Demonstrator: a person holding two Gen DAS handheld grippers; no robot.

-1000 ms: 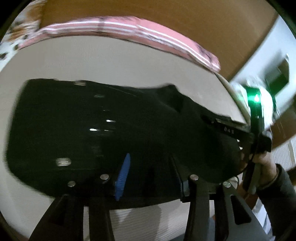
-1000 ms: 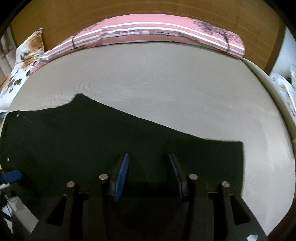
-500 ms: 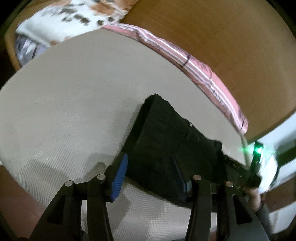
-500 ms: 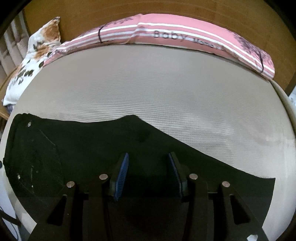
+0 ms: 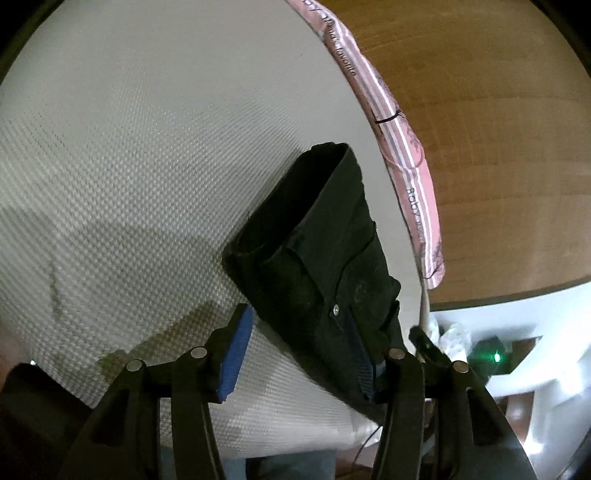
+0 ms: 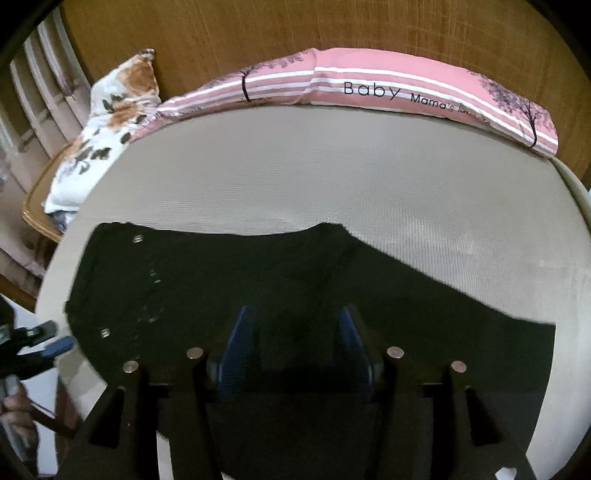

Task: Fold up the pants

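Note:
The black pants (image 6: 229, 280) lie flat on the beige mattress (image 6: 332, 184), waistband to the left, legs running right. My right gripper (image 6: 295, 343) is open, its blue pads over the pants' near edge at mid-length, touching nothing I can make out. In the left wrist view the pants (image 5: 325, 258) show end-on, waistband opening toward me. My left gripper (image 5: 299, 354) is open just off the waistband end; the cloth overlaps its right pad, and the left pad is over bare mattress (image 5: 129, 166). The left gripper (image 6: 55, 345) also shows at the right wrist view's left edge.
A pink striped bolster (image 6: 369, 92) lies along the wooden headboard (image 6: 295, 29). A floral pillow (image 6: 110, 122) sits at the far left corner. The mattress edge drops off at the left and near sides. A white cabinet (image 5: 517, 314) stands beyond the bed.
My left gripper has swung off the top of the pants to the waistband end and now looks along them. The right gripper has shifted left along the pants' near edge.

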